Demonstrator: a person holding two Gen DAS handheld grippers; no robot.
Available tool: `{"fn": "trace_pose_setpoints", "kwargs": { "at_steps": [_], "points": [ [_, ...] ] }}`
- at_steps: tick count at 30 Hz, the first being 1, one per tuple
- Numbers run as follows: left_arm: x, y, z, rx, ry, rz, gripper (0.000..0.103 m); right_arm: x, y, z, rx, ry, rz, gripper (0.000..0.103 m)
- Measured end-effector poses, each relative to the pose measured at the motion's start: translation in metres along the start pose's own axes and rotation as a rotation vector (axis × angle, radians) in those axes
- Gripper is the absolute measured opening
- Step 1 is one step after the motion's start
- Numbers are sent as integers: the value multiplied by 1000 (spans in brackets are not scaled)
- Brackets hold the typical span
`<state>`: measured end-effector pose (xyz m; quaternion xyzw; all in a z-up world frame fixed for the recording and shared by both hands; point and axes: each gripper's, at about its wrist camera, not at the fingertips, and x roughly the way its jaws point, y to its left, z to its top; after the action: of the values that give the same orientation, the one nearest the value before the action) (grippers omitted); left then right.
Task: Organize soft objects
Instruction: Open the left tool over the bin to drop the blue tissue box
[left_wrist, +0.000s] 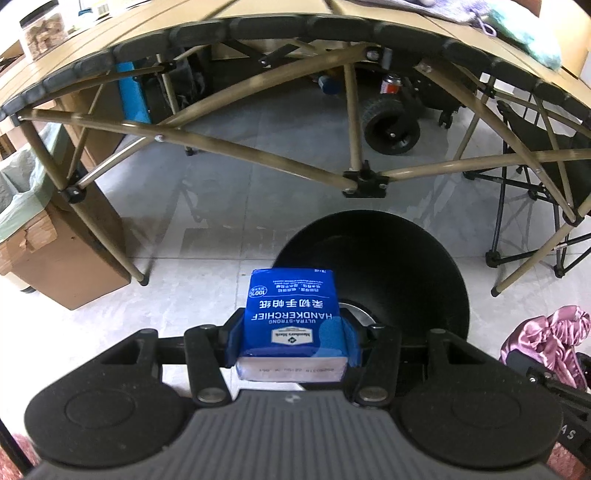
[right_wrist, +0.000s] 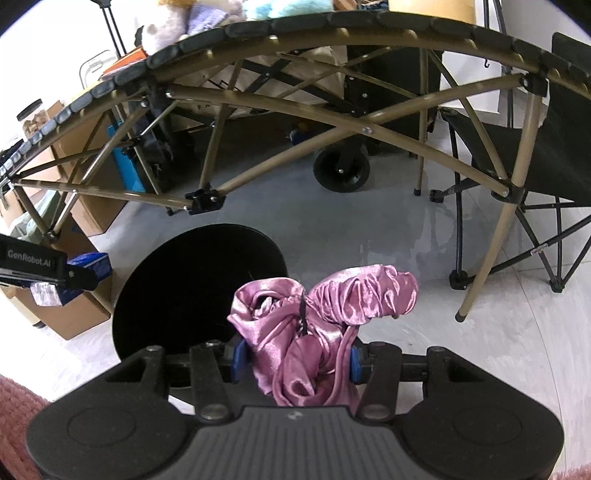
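My left gripper is shut on a blue pack of handkerchief tissues, held between its blue pads above the near rim of a round black bin on the floor. My right gripper is shut on a bunched pink satin cloth, which hangs just right of the same black bin. The pink cloth also shows at the right edge of the left wrist view. In the right wrist view the left gripper juts in from the left edge with the blue pack.
A tan folding table with crossed legs arches over the scene; plush toys lie on top. Cardboard boxes stand at the left, a folding chair at the right, a wheeled cart behind.
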<state>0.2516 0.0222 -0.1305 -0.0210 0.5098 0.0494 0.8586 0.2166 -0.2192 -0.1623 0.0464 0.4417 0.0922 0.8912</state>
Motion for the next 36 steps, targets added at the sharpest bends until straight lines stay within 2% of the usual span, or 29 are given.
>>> {"fn": "trace_pose_setpoints", "kwargs": {
  "at_steps": [24, 35, 36],
  "points": [
    [34, -68, 15, 41, 105, -27, 53, 18, -34, -10, 75, 57, -53, 48],
    [45, -74, 15, 36, 147, -18, 53, 21, -38, -11, 86, 69, -55, 48],
    [45, -74, 15, 36, 149, -14, 56, 21, -39, -11, 87, 68, -55, 48]
  ]
}}
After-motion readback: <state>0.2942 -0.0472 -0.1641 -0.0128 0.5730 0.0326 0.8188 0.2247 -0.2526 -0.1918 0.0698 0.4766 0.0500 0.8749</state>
